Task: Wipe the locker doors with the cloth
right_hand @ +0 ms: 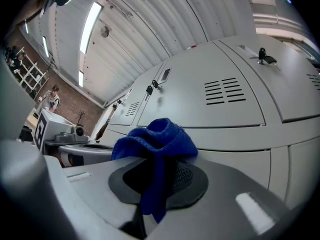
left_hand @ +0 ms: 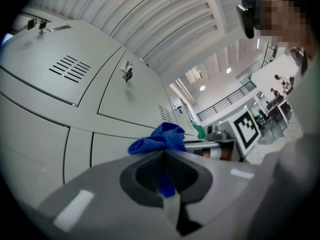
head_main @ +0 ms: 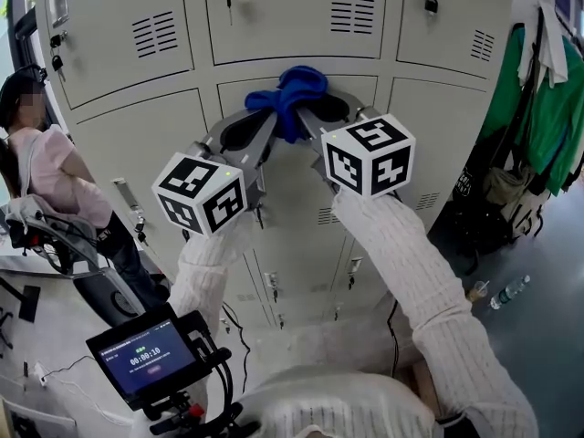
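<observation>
A bunched blue cloth (head_main: pixel 290 97) is held up against the grey locker doors (head_main: pixel 292 16), at the seam between two rows. My left gripper (head_main: pixel 270 124) is shut on one end of it; in the left gripper view a strip of the cloth (left_hand: pixel 165 180) runs down between the closed dark pads and the rest bulges above them. My right gripper (head_main: pixel 308 119) is shut on the other end, and the cloth (right_hand: pixel 155 149) drapes over its pads and hangs between them. The two grippers meet tip to tip under the cloth.
A person (head_main: pixel 55 172) sits at the left by the lockers. Green clothes (head_main: pixel 538 108) hang at the right. A bottle (head_main: pixel 509 292) and a cup lie on the floor lower right. A small screen (head_main: pixel 146 359) on a rig is at lower left. Keys hang in several locks (head_main: pixel 430 0).
</observation>
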The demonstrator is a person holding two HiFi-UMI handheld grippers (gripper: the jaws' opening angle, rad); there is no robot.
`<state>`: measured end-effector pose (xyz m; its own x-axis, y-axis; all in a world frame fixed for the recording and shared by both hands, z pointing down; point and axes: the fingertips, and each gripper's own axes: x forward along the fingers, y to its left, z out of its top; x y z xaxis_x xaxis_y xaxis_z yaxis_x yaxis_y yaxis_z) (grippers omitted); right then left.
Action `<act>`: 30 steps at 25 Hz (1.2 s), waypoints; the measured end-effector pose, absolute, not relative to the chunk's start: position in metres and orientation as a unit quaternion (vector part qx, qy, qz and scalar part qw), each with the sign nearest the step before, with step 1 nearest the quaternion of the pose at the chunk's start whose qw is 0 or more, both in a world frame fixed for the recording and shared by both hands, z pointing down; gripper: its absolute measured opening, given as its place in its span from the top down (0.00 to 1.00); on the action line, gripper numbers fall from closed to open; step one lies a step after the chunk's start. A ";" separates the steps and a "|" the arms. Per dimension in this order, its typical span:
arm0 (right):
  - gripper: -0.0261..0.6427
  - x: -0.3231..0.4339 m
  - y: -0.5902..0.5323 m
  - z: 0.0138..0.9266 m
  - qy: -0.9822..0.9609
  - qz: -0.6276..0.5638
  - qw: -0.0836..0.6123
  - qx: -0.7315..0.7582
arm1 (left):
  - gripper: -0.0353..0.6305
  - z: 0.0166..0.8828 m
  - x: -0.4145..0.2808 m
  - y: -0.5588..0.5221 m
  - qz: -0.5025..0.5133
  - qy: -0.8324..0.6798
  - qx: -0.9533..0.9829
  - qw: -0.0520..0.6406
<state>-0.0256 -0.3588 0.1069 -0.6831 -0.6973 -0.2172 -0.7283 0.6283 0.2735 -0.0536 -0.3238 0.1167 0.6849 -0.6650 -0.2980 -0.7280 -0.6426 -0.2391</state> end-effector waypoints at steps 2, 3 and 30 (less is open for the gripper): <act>0.89 -0.025 -0.359 0.106 0.901 0.174 0.052 -0.394 | 0.94 0.116 -0.054 -0.324 0.093 0.385 -0.902 0.173; 0.89 -0.025 -0.359 0.106 0.901 0.175 0.055 -0.392 | 0.94 0.116 -0.054 -0.324 0.093 0.385 -0.901 0.175; 0.89 -0.031 -0.366 0.294 0.911 0.064 -0.039 -0.405 | 0.94 0.291 -0.083 -0.318 0.063 0.443 -0.894 0.015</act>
<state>-0.0313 -0.3663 0.2940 -0.6682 -0.7437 0.0202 -0.7336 0.6632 0.1483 -0.0825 -0.3184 0.2907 0.5994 -0.7906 -0.1250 -0.7943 -0.6068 0.0291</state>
